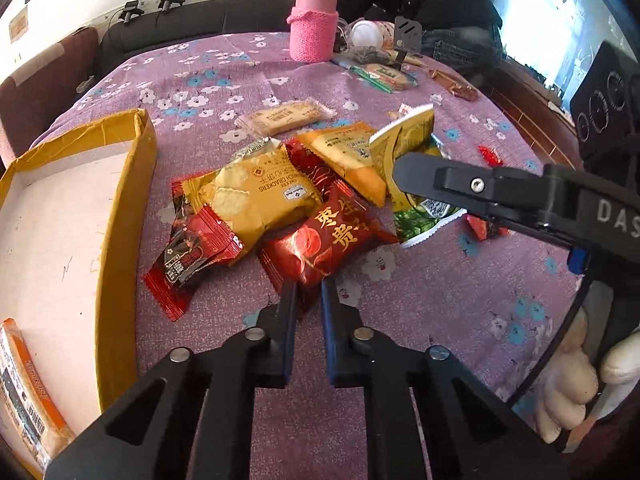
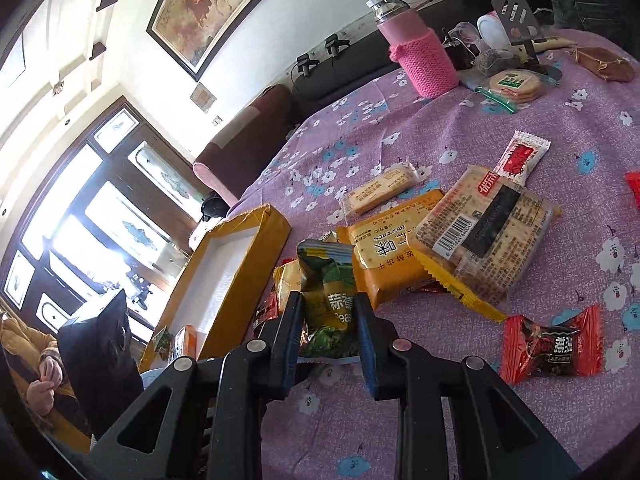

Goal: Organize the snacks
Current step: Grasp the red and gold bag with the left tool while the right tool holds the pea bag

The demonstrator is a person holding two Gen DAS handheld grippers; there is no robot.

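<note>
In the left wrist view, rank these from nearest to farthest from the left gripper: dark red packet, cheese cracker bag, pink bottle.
1. Dark red packet, its edge at the left gripper.
2. Cheese cracker bag, beyond it to the left.
3. Pink bottle, at the table's far edge.

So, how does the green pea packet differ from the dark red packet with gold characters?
The green pea packet is green and yellow; the dark red packet is glossy red with gold characters. The pea packet is lifted and tilted, clamped across its body by the right gripper; the red packet lies flat on the tablecloth, pinched only at its near edge by the left gripper. Both are small sealed snack bags, each gripped.
</note>
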